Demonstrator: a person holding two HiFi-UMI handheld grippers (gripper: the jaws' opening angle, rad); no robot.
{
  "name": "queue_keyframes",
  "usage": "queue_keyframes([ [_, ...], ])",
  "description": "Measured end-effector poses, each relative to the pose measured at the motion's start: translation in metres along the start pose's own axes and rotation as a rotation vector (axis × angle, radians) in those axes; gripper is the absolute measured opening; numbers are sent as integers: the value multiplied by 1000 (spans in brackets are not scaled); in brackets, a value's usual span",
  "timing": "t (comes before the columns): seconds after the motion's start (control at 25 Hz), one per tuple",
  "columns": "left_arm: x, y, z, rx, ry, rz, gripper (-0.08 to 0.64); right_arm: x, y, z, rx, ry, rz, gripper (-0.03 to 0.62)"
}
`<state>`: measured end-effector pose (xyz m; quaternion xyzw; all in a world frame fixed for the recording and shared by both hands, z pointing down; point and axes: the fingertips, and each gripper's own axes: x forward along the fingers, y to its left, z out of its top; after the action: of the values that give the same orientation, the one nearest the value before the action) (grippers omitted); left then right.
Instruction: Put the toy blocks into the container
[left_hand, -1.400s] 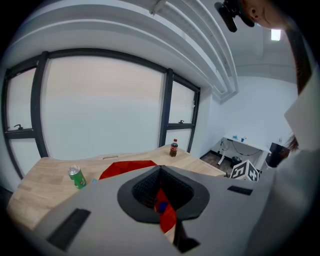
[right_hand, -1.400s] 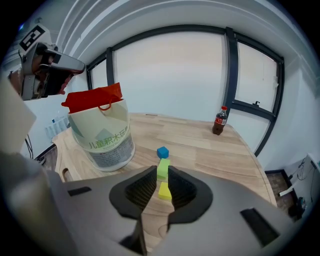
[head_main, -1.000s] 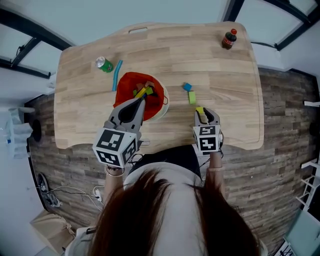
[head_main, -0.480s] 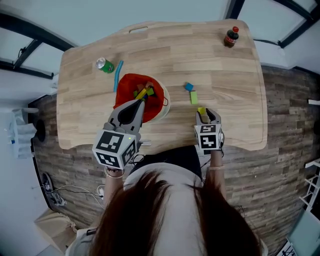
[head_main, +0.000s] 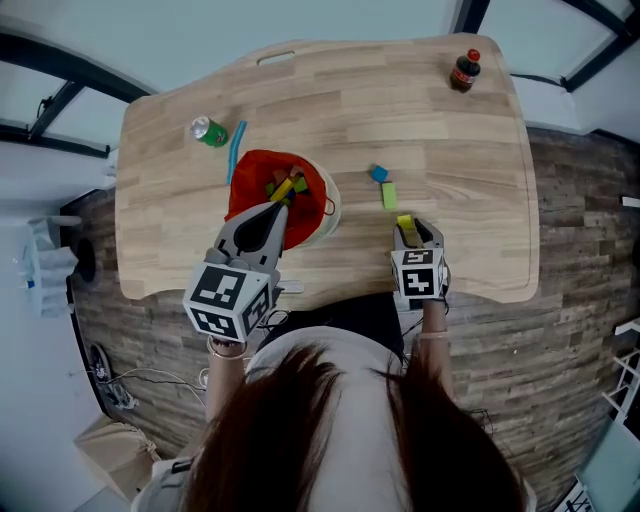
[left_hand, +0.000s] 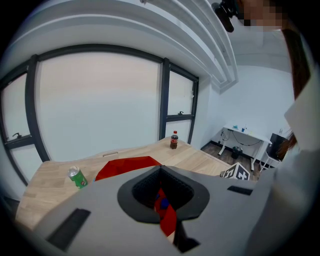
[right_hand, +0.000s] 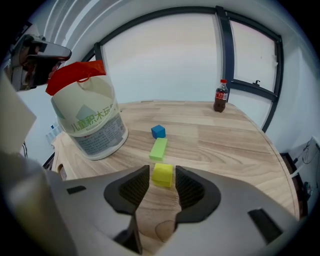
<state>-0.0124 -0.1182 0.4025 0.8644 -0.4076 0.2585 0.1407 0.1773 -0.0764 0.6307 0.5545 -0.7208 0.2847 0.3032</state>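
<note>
A white tub (head_main: 331, 212) (right_hand: 92, 120) with a red lid (head_main: 258, 172) (left_hand: 125, 166) stands left of the table's middle, with several blocks inside. My left gripper (head_main: 276, 212) (left_hand: 163, 199) is shut on the lifted lid's edge. A yellow block (head_main: 404, 221) (right_hand: 162, 175) lies on the table between the fingertips of my right gripper (head_main: 413, 231) (right_hand: 162, 183). Those jaws have just been opening, and a small gap shows on each side of the block. Beyond it lie a green block (head_main: 388, 195) (right_hand: 159, 149) and a blue block (head_main: 378, 174) (right_hand: 158, 131).
A green can (head_main: 208, 129) (left_hand: 77, 177) and a blue stick (head_main: 234, 150) lie left of the tub. A cola bottle (head_main: 463, 72) (right_hand: 219, 95) stands at the far right corner. The table's near edge (head_main: 330, 290) runs just behind both grippers.
My right gripper has sunk a little toward the table around the yellow block, and its jaws stand wider. The left gripper has kept still on the lid.
</note>
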Motion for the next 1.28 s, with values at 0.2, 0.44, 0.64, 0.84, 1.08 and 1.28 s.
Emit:
queue_keyframes([
  [0.2,2,2,-3,2,12,7,9,7,3,-5,-13,19,9,153],
  [0.44,2,5,-5,2,25,16,9,16,5,-9,0,29,13,153],
  [0.64,2,5,-10,1,40,22,9,23,1,-13,9,42,16,153],
  [0.84,1,7,-12,-2,47,32,9,28,-1,-18,31,57,11,152],
  [1.08,-2,8,-14,-8,47,40,9,31,-3,-18,41,50,-3,152],
  [1.28,-7,9,-15,-14,38,47,9,29,-1,-17,42,59,8,152],
])
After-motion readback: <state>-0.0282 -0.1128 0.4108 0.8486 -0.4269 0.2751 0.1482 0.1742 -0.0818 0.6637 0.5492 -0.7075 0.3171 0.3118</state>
